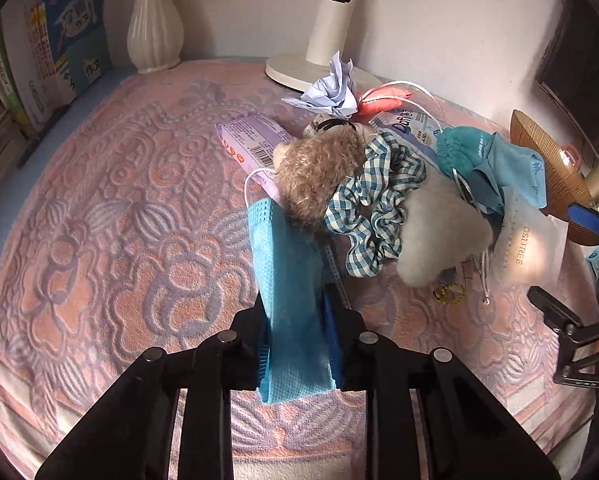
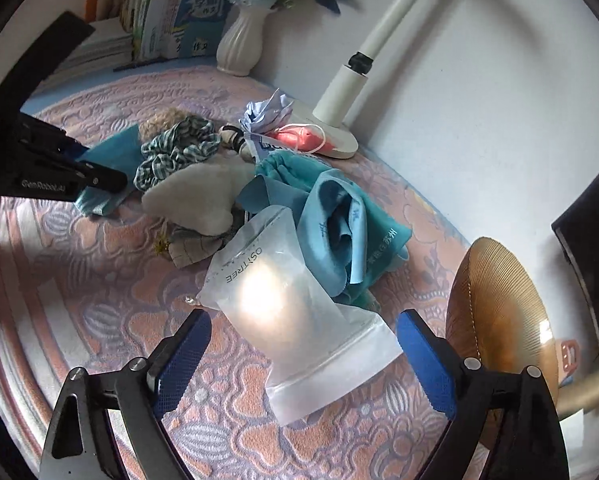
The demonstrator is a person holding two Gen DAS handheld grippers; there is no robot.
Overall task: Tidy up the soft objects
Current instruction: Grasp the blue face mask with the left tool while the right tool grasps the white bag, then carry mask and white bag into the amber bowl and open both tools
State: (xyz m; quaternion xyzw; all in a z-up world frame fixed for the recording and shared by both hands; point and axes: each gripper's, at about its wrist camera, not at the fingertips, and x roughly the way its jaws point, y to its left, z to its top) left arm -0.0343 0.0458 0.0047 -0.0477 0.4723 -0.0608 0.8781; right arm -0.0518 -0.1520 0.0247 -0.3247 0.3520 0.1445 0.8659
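The left tongs [image 1: 295, 308] are clamped on a blue waffle-weave cloth [image 1: 287, 280], its lower end hanging free below the blue pads while its top edge leans against the heap of soft things; from the right wrist view only a corner of that cloth shows behind the black finger. The heap sits on the pink-and-lilac embossed cover [image 1: 119, 220] of the tabletop: a curly brown plush [image 1: 315, 176], a blue gingham scrunchie [image 1: 371, 208] draped over it, a pale grey plush [image 1: 439, 224] beside that, and a teal drawstring pouch [image 1: 459, 152] tangled with a light blue cloth [image 2: 339, 224]. A lilac packet [image 1: 251, 140] is half buried under the brown plush, and a second printed packet is mostly covered — only part of its lettering shows. A small gold item near the grey plush is too small to make out. The right tongs [image 2: 299, 356] stand wide, their blue pads on either side of a frosted zip bag [image 2: 291, 308] without pressing it; glare hides what the bag holds. A crumpled pale paper [image 1: 331, 88], a coral pouch [image 1: 383, 100], a lamp base [image 1: 295, 68] and a white vase [image 1: 155, 28] stand behind, the vase's flowers cut off.
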